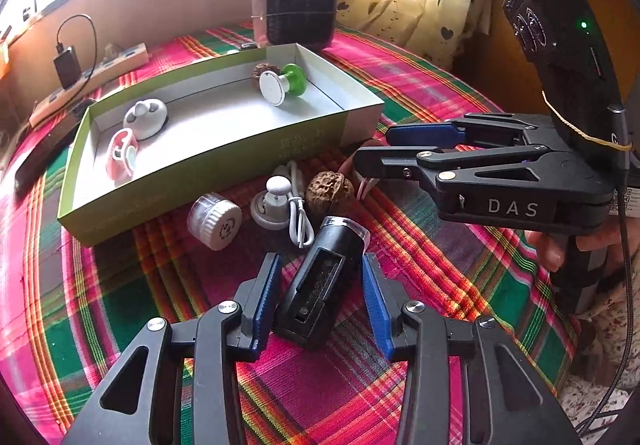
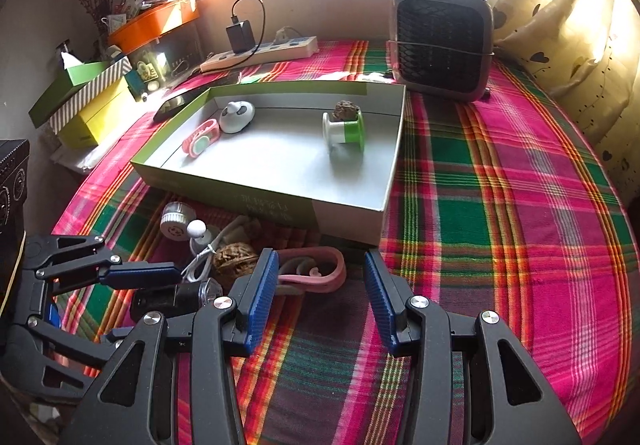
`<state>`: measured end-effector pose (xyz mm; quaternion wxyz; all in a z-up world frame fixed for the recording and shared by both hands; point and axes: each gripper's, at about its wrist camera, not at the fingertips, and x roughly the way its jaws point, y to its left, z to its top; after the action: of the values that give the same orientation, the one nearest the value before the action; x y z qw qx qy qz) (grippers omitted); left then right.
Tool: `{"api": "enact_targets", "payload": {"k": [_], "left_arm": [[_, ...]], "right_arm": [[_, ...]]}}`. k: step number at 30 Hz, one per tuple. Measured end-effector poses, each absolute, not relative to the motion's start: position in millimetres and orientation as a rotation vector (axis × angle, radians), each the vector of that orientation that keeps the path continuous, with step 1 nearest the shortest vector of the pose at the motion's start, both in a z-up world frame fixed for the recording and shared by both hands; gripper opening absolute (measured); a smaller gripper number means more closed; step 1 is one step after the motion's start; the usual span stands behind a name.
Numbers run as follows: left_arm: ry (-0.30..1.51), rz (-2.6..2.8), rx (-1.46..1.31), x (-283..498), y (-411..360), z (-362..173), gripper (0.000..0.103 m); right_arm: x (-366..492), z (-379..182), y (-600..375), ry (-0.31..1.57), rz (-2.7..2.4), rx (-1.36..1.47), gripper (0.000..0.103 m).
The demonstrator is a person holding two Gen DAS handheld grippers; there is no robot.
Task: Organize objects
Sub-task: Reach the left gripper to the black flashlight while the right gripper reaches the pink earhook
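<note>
A shallow green box (image 1: 192,169) (image 2: 276,201) holds a white earbud case (image 1: 145,118), a pink-and-mint item (image 1: 121,153), a green-and-white spool (image 1: 282,84) and a small walnut (image 2: 346,110). In front of it lie a white cap (image 1: 215,221), a white stand with a ball top (image 1: 275,201), a white cable (image 1: 300,217), a walnut (image 1: 329,190) and a pink strap (image 2: 316,271). My left gripper (image 1: 320,277) is open around a black torch-like device (image 1: 320,285). My right gripper (image 2: 322,277) is open just in front of the pink strap.
A grey fan heater (image 2: 442,45) stands behind the box. A power strip with a black charger (image 2: 260,49) lies at the back left. Boxes and an orange tray (image 2: 152,23) are stacked at the left. A cream curtain (image 2: 580,45) hangs at the right.
</note>
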<state>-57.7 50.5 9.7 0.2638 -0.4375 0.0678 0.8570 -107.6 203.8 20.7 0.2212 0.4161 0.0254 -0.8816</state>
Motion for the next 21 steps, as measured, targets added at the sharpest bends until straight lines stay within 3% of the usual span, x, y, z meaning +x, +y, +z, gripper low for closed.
{"api": "enact_targets", "payload": {"k": [21], "left_arm": [[0.044,2.404,-1.238,-58,10,8,0.039]], "right_arm": [[-81,20,189,0.287,-2.318,1.117,0.046]]}}
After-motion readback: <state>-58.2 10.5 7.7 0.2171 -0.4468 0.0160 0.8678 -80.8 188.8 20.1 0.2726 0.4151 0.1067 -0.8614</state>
